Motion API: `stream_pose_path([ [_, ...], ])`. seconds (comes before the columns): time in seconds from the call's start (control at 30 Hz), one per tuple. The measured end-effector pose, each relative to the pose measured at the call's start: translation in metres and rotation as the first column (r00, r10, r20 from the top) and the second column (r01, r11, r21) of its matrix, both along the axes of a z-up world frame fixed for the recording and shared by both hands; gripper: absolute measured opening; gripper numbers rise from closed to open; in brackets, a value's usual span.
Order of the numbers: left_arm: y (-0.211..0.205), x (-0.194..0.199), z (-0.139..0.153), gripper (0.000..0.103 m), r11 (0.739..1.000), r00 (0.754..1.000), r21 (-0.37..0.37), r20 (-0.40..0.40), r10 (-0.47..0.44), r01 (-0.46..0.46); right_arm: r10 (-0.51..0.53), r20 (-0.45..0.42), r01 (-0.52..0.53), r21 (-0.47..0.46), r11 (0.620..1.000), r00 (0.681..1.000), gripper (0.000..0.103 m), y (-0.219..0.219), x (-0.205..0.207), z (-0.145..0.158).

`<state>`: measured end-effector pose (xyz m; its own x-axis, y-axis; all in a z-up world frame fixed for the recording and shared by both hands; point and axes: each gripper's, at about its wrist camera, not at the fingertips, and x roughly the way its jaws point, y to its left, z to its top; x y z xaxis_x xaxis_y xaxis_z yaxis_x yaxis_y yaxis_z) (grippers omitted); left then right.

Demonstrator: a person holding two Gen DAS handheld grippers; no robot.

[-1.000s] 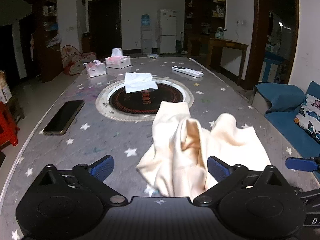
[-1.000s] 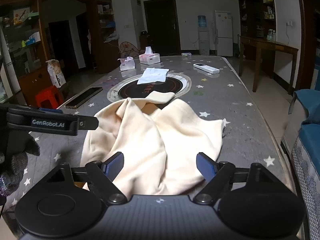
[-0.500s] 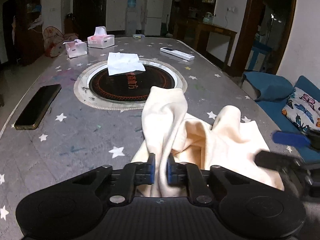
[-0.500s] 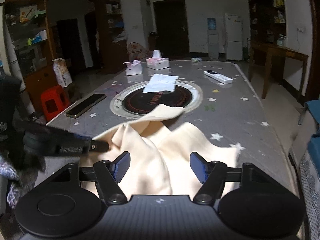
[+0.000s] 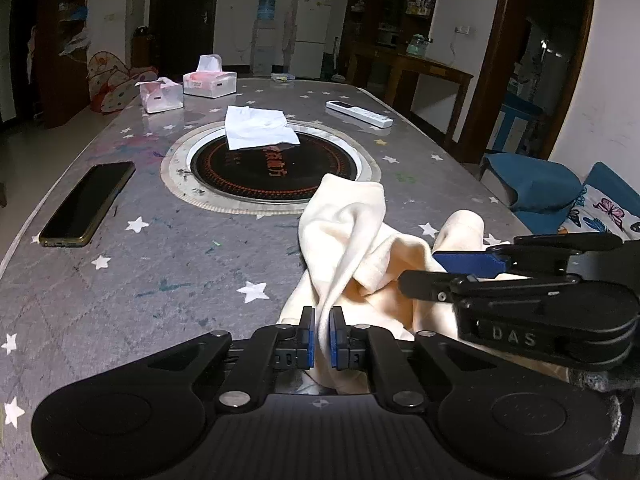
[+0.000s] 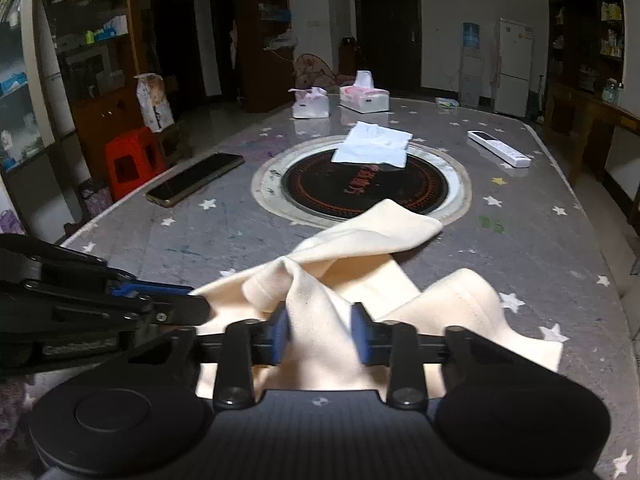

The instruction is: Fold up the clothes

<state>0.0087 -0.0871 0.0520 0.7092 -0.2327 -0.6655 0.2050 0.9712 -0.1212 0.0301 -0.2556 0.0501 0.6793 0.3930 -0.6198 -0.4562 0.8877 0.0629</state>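
Note:
A cream-coloured garment [image 5: 360, 240] lies crumpled on the grey star-patterned table [image 5: 160, 264], near the front edge. My left gripper [image 5: 321, 338] is shut on a raised fold of it. My right gripper [image 6: 320, 330] has its blue pads closed in on another bunched fold of the garment [image 6: 360, 264], gripping it. The right gripper also shows in the left wrist view [image 5: 472, 276] at the right, and the left gripper shows in the right wrist view [image 6: 160, 296] at the left. The two grippers sit close together, side by side.
A round black hotplate [image 5: 272, 168] is set in the table's middle with a white folded cloth [image 5: 256, 128] on it. A black phone [image 5: 88, 204] lies left, a white remote [image 5: 360, 114] far right, two tissue boxes [image 5: 208, 80] at the back. A blue sofa [image 5: 560, 192] stands right.
My left gripper went from open to shut on a fold of the garment. My right gripper closed in on a second fold and moved nearer the left one. The cloth is bunched up higher.

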Motion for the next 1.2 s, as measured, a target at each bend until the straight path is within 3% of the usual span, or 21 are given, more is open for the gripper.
stream_pose_path([
  [0.07, -0.003, 0.002, 0.001, 0.020, 1.000, 1.000, 0.016, 0.008, -0.006, 0.006, -0.011, 0.008, 0.011, -0.002, 1.000, 1.000, 0.011, -0.006, -0.001, 0.001],
  [0.13, -0.008, 0.005, 0.003, 0.040, 0.999, 1.000, 0.033, 0.017, -0.018, 0.018, -0.028, 0.033, 0.028, 0.002, 1.000, 0.999, 0.007, -0.016, -0.008, 0.007],
  [0.23, -0.016, 0.014, 0.002, 0.044, 0.998, 0.999, 0.055, 0.023, -0.035, 0.034, -0.064, 0.076, 0.064, 0.010, 0.998, 0.995, 0.006, -0.034, -0.021, 0.017],
  [0.3, -0.020, 0.021, -0.001, 0.043, 0.998, 0.999, 0.052, 0.012, -0.047, 0.046, -0.089, 0.100, 0.088, 0.021, 0.996, 0.991, 0.006, -0.048, -0.031, 0.025],
  [0.37, -0.023, 0.028, -0.005, 0.028, 0.997, 0.998, 0.053, -0.003, -0.055, 0.055, -0.116, 0.127, 0.113, 0.029, 0.993, 0.985, 0.006, -0.063, -0.043, 0.033],
  [0.4, -0.024, 0.030, -0.007, 0.014, 0.997, 0.998, 0.055, -0.008, -0.058, 0.059, -0.130, 0.139, 0.126, 0.034, 0.991, 0.982, 0.006, -0.071, -0.048, 0.037],
  [0.5, -0.019, 0.028, -0.008, 0.005, 0.998, 0.999, 0.037, -0.001, -0.052, 0.052, -0.178, 0.168, 0.173, 0.046, 0.984, 0.969, 0.006, -0.097, -0.068, 0.047],
  [0.9, 0.048, -0.047, 0.043, 0.003, 0.996, 0.991, -0.074, 0.121, 0.065, -0.056, -0.360, 0.173, 0.355, 0.062, 0.933, 0.917, 0.006, -0.181, -0.139, 0.051],
  [1.07, 0.085, -0.099, 0.048, 0.003, 0.985, 0.988, -0.137, 0.094, 0.119, -0.106, -0.404, 0.137, 0.400, 0.053, 0.915, 0.905, 0.006, -0.194, -0.163, 0.041],
  [1.2, 0.105, -0.131, 0.033, 0.003, 0.981, 0.989, -0.132, 0.025, 0.147, -0.143, -0.428, 0.084, 0.428, 0.020, 0.903, 0.900, 0.006, -0.201, -0.175, 0.024],
])
